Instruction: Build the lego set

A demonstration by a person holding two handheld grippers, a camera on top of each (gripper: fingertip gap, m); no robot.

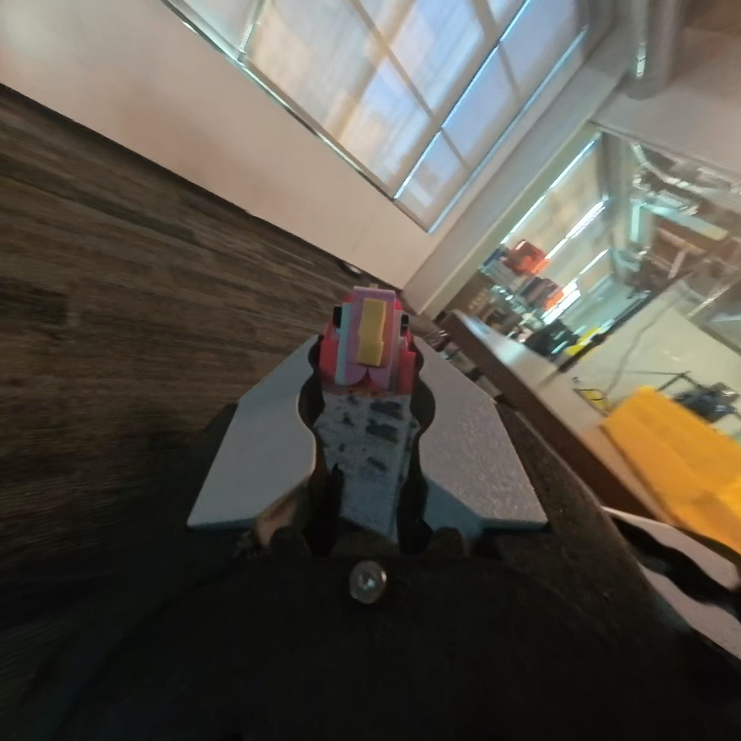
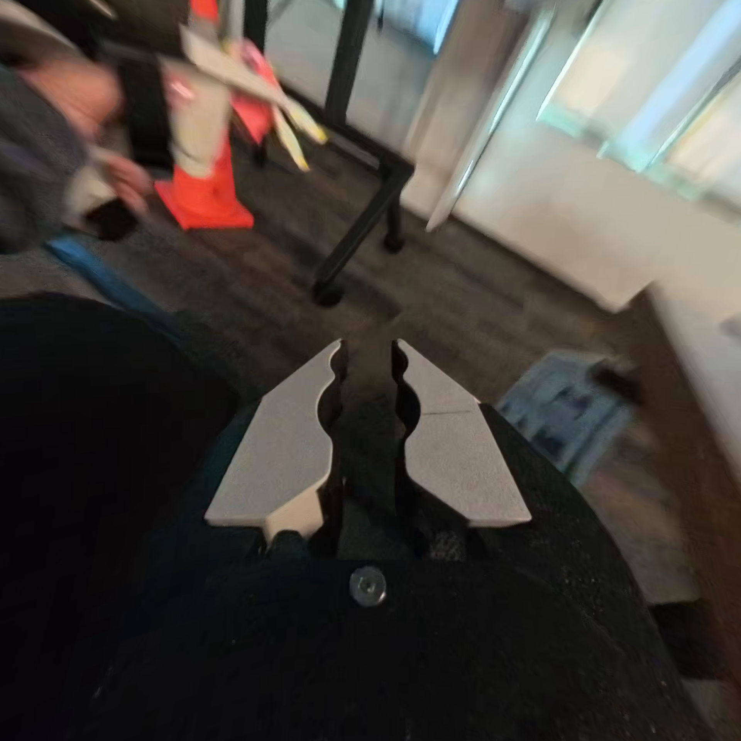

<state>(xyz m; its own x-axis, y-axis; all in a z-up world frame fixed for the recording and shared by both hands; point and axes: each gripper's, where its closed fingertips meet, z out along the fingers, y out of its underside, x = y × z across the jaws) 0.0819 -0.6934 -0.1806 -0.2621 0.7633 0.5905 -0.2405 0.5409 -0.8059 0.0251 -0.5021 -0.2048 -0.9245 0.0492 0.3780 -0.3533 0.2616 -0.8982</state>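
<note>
Left wrist view: left gripper (image 1: 367,353) clamps a red-pink brick toy (image 1: 367,341), fingertips hidden behind it.
Right gripper (image 2: 369,345) stands slightly parted, bare; surroundings motion-blurred.

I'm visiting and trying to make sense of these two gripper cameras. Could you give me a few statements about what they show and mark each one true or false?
1. The left gripper grips a small toy built of red, pink and yellow bricks. True.
2. The right gripper holds a blue box. False: nothing sits between its fingers, which stand slightly apart above the dark floor.
3. An orange traffic cone stands on the floor in the right wrist view. True.
4. The left wrist view looks down into a sink. False: it shows a wood-grain surface, a wall and large windows.
5. A yellow object appears at the right edge of the left wrist view. True.
</note>
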